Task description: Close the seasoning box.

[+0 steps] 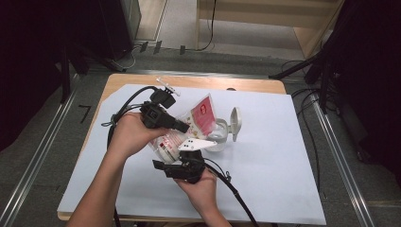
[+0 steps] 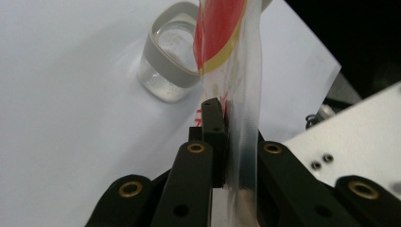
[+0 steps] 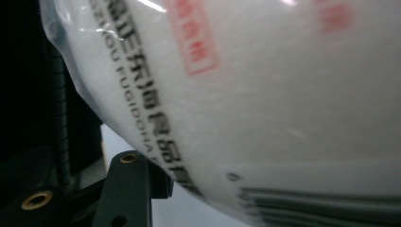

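Pouch (image 1: 196,124), red-and-clear plastic, stood upright between the left gripper (image 2: 222,142) fingers, pinched shut on its edge; right gripper (image 1: 177,166) jaws half-spread under its printed belly, grip unclear.

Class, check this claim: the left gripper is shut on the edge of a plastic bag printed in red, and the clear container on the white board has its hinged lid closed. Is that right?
Not quite. The container stands with its hinged lid flipped open, as the high view shows. The rest holds: the left gripper is shut on the edge of the plastic bag, seen in the left gripper view.
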{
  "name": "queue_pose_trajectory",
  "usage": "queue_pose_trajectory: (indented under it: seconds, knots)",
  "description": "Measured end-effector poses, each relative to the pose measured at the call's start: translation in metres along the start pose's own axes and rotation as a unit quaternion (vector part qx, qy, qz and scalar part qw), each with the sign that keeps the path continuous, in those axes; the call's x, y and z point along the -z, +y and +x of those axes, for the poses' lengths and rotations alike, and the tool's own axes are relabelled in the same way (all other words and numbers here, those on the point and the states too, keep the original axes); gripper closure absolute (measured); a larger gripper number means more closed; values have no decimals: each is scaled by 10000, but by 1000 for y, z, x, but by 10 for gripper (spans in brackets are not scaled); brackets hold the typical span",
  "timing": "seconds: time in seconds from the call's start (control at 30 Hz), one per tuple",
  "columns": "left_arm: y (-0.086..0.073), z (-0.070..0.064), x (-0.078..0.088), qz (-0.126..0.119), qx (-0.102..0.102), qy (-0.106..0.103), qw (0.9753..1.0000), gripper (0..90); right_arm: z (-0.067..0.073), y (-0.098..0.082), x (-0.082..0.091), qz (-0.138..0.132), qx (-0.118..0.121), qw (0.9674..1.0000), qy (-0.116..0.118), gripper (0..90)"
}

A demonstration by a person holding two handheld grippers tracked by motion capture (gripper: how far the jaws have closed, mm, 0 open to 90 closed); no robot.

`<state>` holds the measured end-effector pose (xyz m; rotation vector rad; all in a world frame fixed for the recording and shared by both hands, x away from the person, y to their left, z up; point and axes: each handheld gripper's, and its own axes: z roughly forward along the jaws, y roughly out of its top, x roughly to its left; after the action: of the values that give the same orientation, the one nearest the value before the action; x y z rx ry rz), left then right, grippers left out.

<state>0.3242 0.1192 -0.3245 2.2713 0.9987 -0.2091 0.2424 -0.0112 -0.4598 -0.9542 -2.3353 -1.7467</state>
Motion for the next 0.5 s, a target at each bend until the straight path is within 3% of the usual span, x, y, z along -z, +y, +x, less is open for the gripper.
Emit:
queue_pose_trajectory:
  seconds: [0.2,0.27,0.37,0.5]
  knots:
    - [1,0,1,-183,113,-202,9996,877,3,6,3,142,235,9990,-354,623]
    - [1,0,2,-233,33,-241,9994,862,2,7,4,147,153,9994,-291,630]
    - [1,-4,3,-334,-270,-205,9989,844,0,8,6,51,-57,10000,-43,632]
    - [2,-6,7,-436,-323,-126,9984,783,-3,11,8,-153,-386,9986,327,633]
